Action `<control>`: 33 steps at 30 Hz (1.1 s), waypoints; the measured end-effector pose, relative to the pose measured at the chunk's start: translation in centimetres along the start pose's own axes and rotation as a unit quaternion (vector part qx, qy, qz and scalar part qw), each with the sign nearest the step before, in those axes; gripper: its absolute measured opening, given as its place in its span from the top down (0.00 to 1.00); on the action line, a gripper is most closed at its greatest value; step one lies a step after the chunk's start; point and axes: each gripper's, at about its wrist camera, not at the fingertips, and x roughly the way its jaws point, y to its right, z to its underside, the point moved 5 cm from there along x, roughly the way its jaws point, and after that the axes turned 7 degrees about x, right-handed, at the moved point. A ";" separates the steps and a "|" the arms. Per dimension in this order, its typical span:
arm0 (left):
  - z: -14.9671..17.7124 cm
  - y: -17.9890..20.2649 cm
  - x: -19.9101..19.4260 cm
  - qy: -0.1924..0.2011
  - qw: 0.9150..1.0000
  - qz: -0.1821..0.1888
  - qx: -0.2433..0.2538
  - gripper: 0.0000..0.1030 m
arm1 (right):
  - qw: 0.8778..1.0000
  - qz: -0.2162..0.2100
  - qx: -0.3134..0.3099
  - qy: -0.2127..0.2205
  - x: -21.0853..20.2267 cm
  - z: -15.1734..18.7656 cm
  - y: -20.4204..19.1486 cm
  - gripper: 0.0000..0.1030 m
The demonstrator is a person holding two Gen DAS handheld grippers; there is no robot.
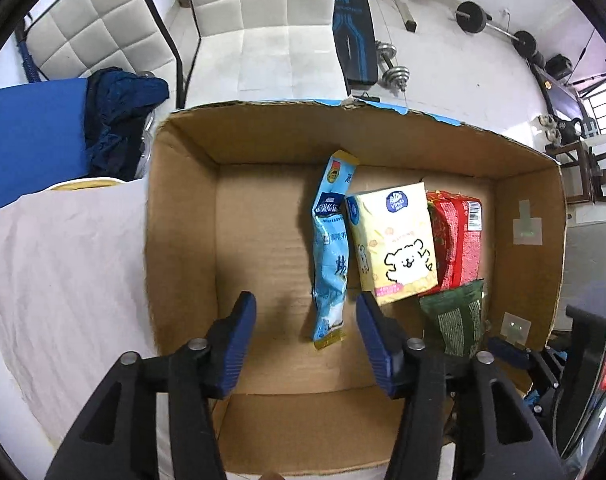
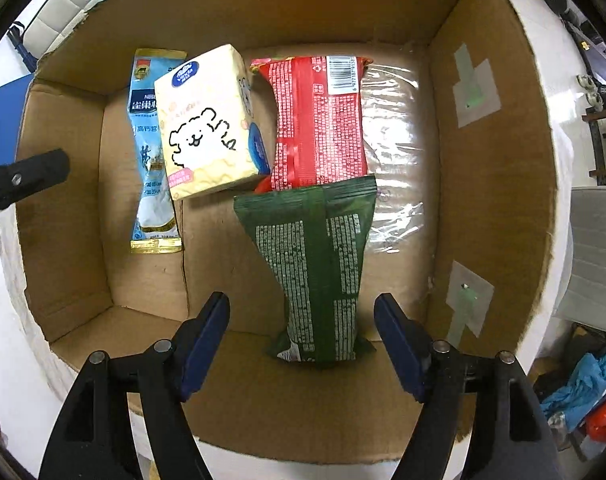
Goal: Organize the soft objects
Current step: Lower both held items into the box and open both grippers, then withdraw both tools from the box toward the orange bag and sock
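An open cardboard box (image 1: 183, 216) (image 2: 487, 152) holds several soft packs. A light blue sachet (image 1: 330, 248) (image 2: 151, 152) lies on the box floor. A yellow tissue pack with a dog drawing (image 1: 393, 240) (image 2: 207, 124) leans on a red pack (image 1: 459, 240) (image 2: 319, 120). A green pack (image 1: 457, 320) (image 2: 315, 272) lies in front of the red one. My left gripper (image 1: 306, 304) is open and empty over the box, its jaws either side of the sachet's near end. My right gripper (image 2: 301, 304) is open and empty, just above the green pack's near end.
The box sits on a table with a pale cloth (image 1: 63, 272). A blue mat (image 1: 27, 140) and dark blue cloth (image 1: 123, 120) lie left of the box. White padded chairs (image 1: 263, 20) and gym weights (image 1: 395, 72) stand behind. Clear tape (image 2: 395, 152) shines on the box floor.
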 end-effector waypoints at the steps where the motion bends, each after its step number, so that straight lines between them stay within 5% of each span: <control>1: -0.1 -0.1 -0.2 0.003 1.000 0.000 -0.001 0.44 | 1.000 0.000 0.001 0.002 -0.3 0.3 0.0 0.20; 3: 0.4 -0.1 -0.9 0.016 1.000 -0.001 0.001 0.34 | 1.000 -0.003 0.003 0.008 -0.8 0.7 0.0 0.07; 5: 1.1 0.1 -1.4 0.028 1.000 -0.005 0.009 0.14 | 1.000 -0.005 0.006 0.014 -1.3 1.0 0.1 0.03; 10: 3.1 0.4 -2.5 0.053 0.998 -0.012 0.014 0.03 | 0.999 -0.007 0.015 0.044 -3.0 1.8 0.7 0.00; 33: 12.2 2.6 -11.9 0.190 0.980 -0.055 0.006 0.02 | 0.983 -0.013 -0.005 0.183 -13.6 10.8 1.7 0.00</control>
